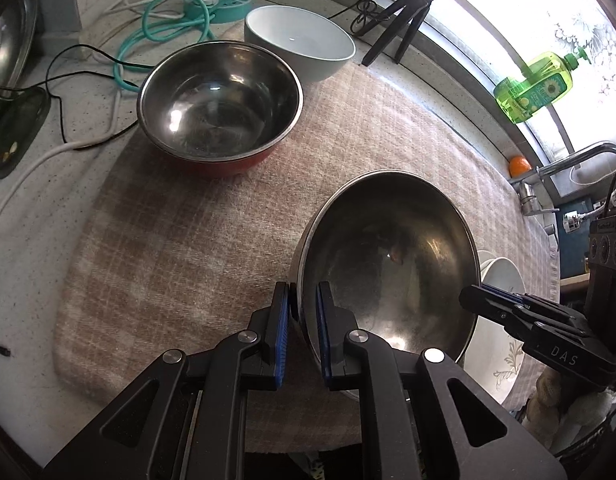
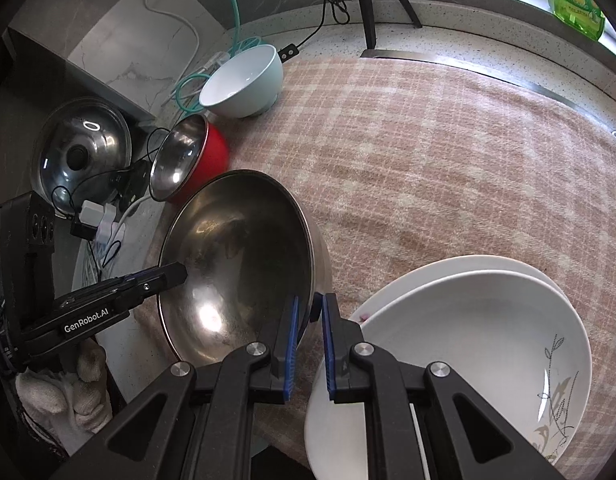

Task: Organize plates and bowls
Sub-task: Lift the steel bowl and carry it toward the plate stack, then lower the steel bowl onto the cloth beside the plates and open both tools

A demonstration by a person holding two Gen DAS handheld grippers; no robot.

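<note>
A: The left gripper (image 1: 301,328) points steeply down, its blue pads clamped on the near rim of the large steel bowl (image 1: 388,256), one pad inside and one outside.

B: And the right gripper (image 2: 310,340)?

A: Same pose, steeply down, nipping the opposite rim of that bowl the same way. So the bowl is pinched from both sides, tilted, over the checked cloth (image 1: 187,220). A hand in a white knit glove (image 2: 63,392) shows behind the left tool.

B: What lies around?

A: Further back on the cloth stands a red bowl with a steel lining (image 1: 219,100), and just behind it, touching or nearly so, a pale ceramic bowl (image 1: 299,40). Off the cloth: a teal hose (image 1: 147,32), white and black cables, a steel lid (image 2: 81,152) against the wall, a tripod (image 1: 404,16) and a green soap bottle (image 1: 536,84) at the window.

B: Anything close to the held bowl?

A: Two stacked white plates (image 2: 468,340) with a leaf pattern, just beside it, under the right gripper's outer finger. I cannot tell whether bowl and plates touch.
</note>
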